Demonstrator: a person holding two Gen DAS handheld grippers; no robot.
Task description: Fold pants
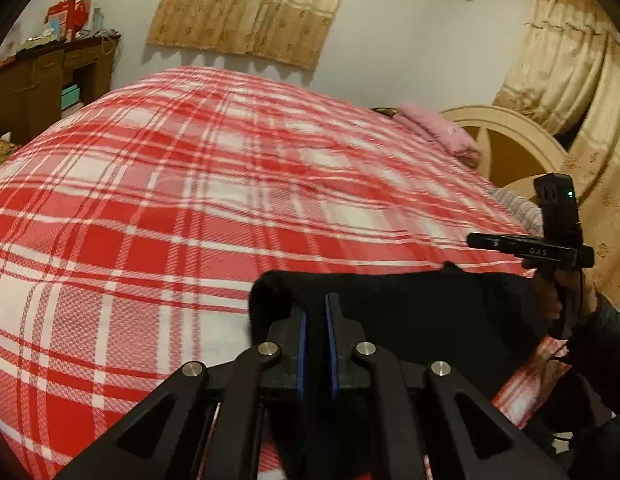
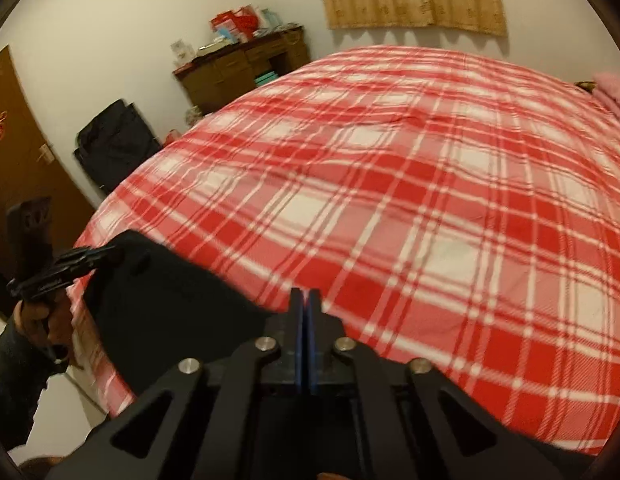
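Observation:
Black pants (image 1: 409,312) lie bunched on the near edge of a bed with a red-and-white plaid cover (image 1: 190,200). My left gripper (image 1: 314,300) is shut on a fold of the black cloth, which fills the narrow gap between its blue pads. In the right wrist view the pants (image 2: 170,300) spread to the left, and the left gripper (image 2: 110,254) sits at their far corner. My right gripper (image 2: 306,294) is shut with its pads together at the pants' right edge; no cloth shows between them. From the left wrist view it (image 1: 475,240) hovers over the pants' right end.
A pink folded blanket (image 1: 437,128) and a cream headboard (image 1: 509,136) sit at the bed's right end. A wooden cabinet (image 2: 246,64) stands by the far wall, a black bag (image 2: 114,144) and a brown door (image 2: 18,152) to the left. The plaid cover (image 2: 429,200) stretches wide beyond the pants.

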